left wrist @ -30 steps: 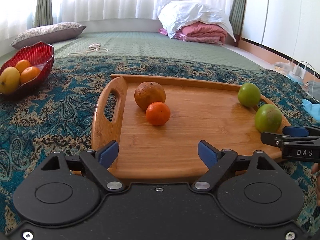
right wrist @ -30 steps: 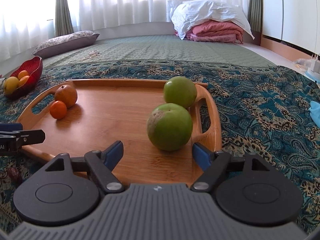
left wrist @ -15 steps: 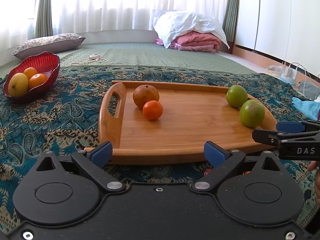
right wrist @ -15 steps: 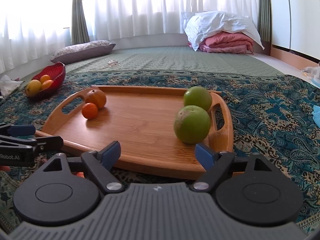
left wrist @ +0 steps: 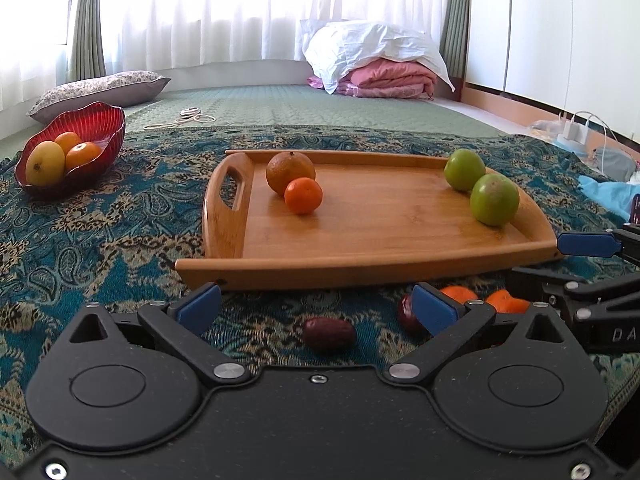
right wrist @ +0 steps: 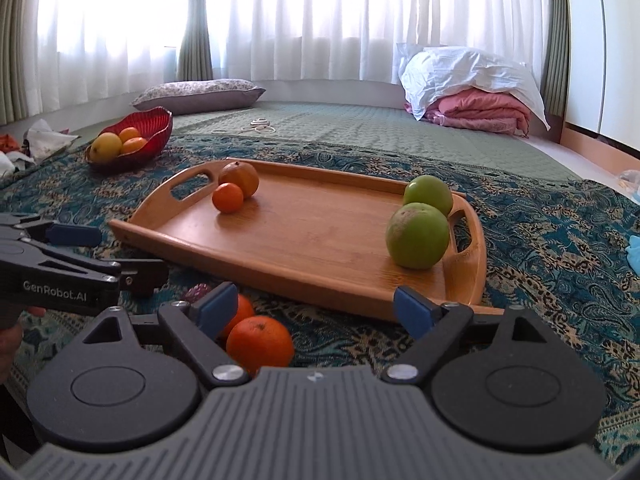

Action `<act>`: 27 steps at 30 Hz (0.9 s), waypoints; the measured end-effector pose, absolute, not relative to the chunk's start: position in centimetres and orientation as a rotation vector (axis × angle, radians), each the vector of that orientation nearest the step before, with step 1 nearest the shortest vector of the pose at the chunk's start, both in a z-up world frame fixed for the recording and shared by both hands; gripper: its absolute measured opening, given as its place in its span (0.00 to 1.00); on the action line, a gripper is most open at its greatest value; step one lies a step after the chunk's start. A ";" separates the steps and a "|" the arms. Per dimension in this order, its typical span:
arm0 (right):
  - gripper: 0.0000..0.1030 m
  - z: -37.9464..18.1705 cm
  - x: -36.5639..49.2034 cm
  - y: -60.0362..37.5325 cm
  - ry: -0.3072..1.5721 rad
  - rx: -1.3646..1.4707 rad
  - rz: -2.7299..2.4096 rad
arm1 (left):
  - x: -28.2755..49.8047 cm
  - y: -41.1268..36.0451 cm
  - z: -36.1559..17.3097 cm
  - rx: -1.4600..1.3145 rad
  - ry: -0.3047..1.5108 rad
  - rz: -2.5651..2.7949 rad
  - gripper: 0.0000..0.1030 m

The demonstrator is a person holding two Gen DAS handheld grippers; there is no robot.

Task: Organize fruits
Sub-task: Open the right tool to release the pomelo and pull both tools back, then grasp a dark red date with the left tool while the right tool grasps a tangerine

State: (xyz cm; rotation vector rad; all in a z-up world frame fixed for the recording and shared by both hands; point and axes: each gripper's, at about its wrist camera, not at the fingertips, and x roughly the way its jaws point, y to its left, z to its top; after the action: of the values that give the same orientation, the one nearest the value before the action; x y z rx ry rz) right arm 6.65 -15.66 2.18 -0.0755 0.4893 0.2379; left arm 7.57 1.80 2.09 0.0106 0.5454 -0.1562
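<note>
A: Why are the fruits sitting in pairs on the tray point(left wrist: 400, 236)?

B: It looks like sorting by kind. Two oranges point(left wrist: 303, 195) are touching at the tray's upper left, and two green fruits point(left wrist: 494, 199) are touching at its upper right, by the far handle.

A: And the tongs?

B: The left gripper point(left wrist: 316, 309) is opening, with nothing pressed between its pads; a dark date point(left wrist: 329, 334) is lying on the cloth point(left wrist: 100, 240) in the gap, lower centre. The right gripper point(right wrist: 316, 309) is opening too, gripping nothing.

A: What is waiting?

B: Loose oranges point(right wrist: 260, 344) are lying off the tray, just beside the right gripper's left pad, lower centre of its view. I'd guess they are going to the orange corner. The red bowl point(left wrist: 100, 128), upper left, is already holding fruit.
</note>
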 end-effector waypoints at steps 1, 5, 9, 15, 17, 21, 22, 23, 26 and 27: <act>0.90 2.1 6.5 -15.6 0.490 -0.081 0.240 | 7.5 1.8 2.0 0.014 0.547 -0.155 0.99; 0.90 1.5 6.0 -15.3 0.493 -0.095 0.244 | 7.2 1.7 1.6 0.026 0.550 -0.154 0.99; 0.90 1.1 5.7 -15.0 0.493 -0.106 0.259 | 7.0 1.6 1.3 0.033 0.554 -0.152 0.99; 0.90 0.7 5.3 -14.4 0.491 -0.125 0.277 | 6.8 1.6 0.9 0.012 0.568 -0.169 0.96; 0.89 0.6 5.2 -14.2 0.489 -0.132 0.280 | 6.7 1.6 0.9 0.009 0.572 -0.175 0.94; 0.87 0.4 5.1 -14.0 0.489 -0.136 0.280 | 6.7 1.6 0.8 0.001 0.589 -0.186 0.85; 0.85 0.3 5.0 -14.0 0.489 -0.135 0.279 | 6.7 1.6 0.7 -0.004 0.593 -0.189 0.81; 0.85 0.3 5.0 -13.9 0.489 -0.134 0.278 | 6.6 1.6 0.7 -0.008 0.597 -0.193 0.79; 0.79 0.3 4.9 -14.0 0.492 -0.124 0.271 | 6.6 1.7 0.7 -0.016 0.604 -0.197 0.69; 0.76 0.2 4.9 -14.0 0.493 -0.120 0.270 | 6.6 1.7 0.6 -0.016 0.604 -0.197 0.64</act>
State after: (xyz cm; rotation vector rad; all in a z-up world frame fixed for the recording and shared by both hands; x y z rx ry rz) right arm 4.90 -14.04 0.23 -0.1196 0.4933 0.2700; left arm 6.56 1.70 0.65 -0.0164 0.6043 -0.1967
